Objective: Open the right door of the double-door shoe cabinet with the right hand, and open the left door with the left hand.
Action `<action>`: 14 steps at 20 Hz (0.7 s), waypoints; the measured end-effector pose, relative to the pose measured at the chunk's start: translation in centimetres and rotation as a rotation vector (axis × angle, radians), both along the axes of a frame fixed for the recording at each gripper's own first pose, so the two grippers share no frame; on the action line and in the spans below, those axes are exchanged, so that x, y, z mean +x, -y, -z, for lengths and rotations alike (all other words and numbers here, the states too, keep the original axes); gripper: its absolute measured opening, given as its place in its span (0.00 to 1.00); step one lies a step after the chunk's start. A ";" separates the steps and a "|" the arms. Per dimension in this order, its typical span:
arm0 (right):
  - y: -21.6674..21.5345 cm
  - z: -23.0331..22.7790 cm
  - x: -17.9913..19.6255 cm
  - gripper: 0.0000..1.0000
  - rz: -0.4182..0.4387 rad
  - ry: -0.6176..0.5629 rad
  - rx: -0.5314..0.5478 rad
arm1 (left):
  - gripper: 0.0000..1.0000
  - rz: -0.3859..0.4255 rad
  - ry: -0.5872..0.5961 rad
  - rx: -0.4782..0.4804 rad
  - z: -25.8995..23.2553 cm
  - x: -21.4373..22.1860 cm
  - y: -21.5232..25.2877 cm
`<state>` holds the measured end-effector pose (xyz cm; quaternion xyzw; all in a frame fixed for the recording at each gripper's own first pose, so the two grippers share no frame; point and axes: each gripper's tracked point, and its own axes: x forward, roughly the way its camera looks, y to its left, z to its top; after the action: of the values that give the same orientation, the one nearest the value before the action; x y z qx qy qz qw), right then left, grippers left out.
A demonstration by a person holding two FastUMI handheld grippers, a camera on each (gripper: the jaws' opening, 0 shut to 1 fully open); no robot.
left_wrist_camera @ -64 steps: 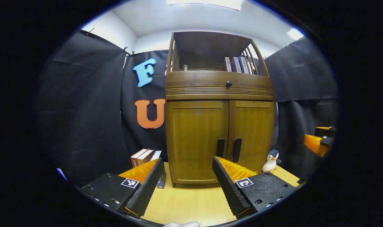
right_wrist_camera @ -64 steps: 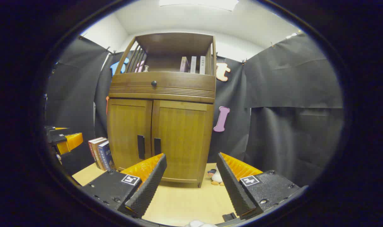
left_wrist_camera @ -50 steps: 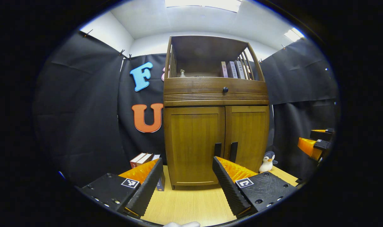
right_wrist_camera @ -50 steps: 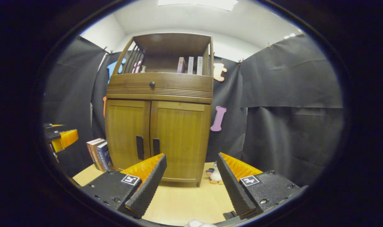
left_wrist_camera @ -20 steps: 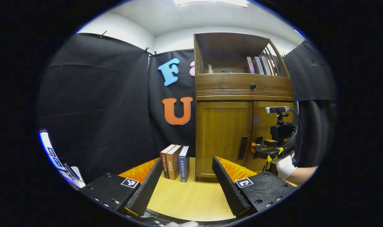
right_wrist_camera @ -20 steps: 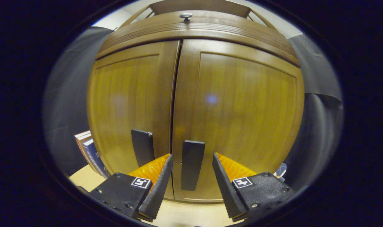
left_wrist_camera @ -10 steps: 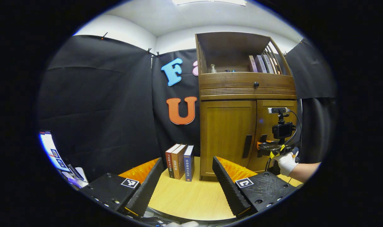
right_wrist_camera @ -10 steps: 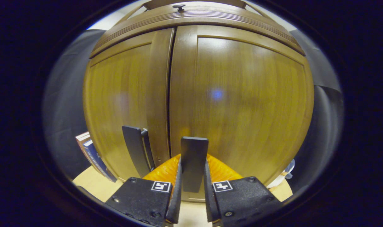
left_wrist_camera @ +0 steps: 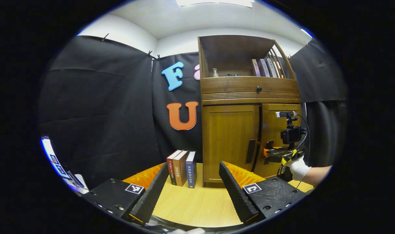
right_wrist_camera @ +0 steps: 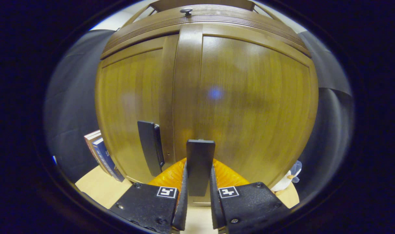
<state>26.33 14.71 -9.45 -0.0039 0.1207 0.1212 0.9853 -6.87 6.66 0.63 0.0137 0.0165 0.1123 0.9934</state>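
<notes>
Right door handle (right_wrist_camera: 200, 167) sits clamped between the right gripper (right_wrist_camera: 198, 208) fingers.

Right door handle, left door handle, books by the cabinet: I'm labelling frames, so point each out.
right door handle (right_wrist_camera: 200, 162), right gripper view, upper face.
left door handle (right_wrist_camera: 147, 146), right gripper view, front face.
books (left_wrist_camera: 181, 167), left gripper view, middle spine.

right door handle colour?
Black, a flat bar; the right door handle shows best in the right gripper view.

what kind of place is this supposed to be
Likely a mock home corner in a recording booth: black cloth walls enclose a wooden shoe cabinet on a light tabletop, with books beside it.
</notes>
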 end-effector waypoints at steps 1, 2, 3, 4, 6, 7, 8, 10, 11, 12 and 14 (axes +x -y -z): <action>0.3 0.1 -0.5 0.34 0.001 0.001 -0.002 | 0.94 0.005 0.003 -0.002 0.1 -0.1 0.0; 0.5 0.1 -1.0 0.34 0.002 0.003 -0.004 | 0.95 0.010 0.003 -0.005 0.1 -0.2 0.0; 0.7 0.1 -1.5 0.34 0.003 0.002 -0.007 | 0.95 0.013 0.003 -0.008 0.2 -0.4 -0.2; 1.0 0.0 -2.0 0.34 0.003 0.002 -0.008 | 0.95 0.015 0.006 -0.008 0.3 -0.5 -0.3; 1.4 0.2 -3.0 0.34 -0.004 -0.006 -0.005 | 0.95 0.025 0.014 -0.009 0.2 -0.5 -0.4; 1.7 0.2 -3.6 0.34 -0.009 -0.011 -0.003 | 0.95 0.033 0.016 -0.010 0.3 -0.5 -0.3; 2.1 0.0 -4.2 0.34 -0.011 -0.013 -0.003 | 0.95 0.043 0.017 -0.011 0.3 -0.6 -0.3; 2.8 0.0 -5.3 0.33 -0.010 -0.013 -0.016 | 0.95 0.057 0.020 -0.005 0.3 -0.3 -0.3; 3.2 0.2 -5.8 0.33 -0.008 -0.010 -0.023 | 0.94 0.069 0.018 -0.005 0.5 0.0 -0.1; 3.6 0.2 -6.4 0.33 -0.005 -0.007 -0.028 | 0.95 0.087 0.013 -0.005 0.7 0.3 0.2; 4.4 0.2 -7.6 0.34 0.006 -0.002 -0.035 | 0.95 0.114 0.018 -0.002 0.4 0.6 0.7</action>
<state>18.76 10.30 -9.69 -0.0207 0.1240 0.1162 0.9852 -6.30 5.98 0.20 0.0126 0.0068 0.0556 0.9984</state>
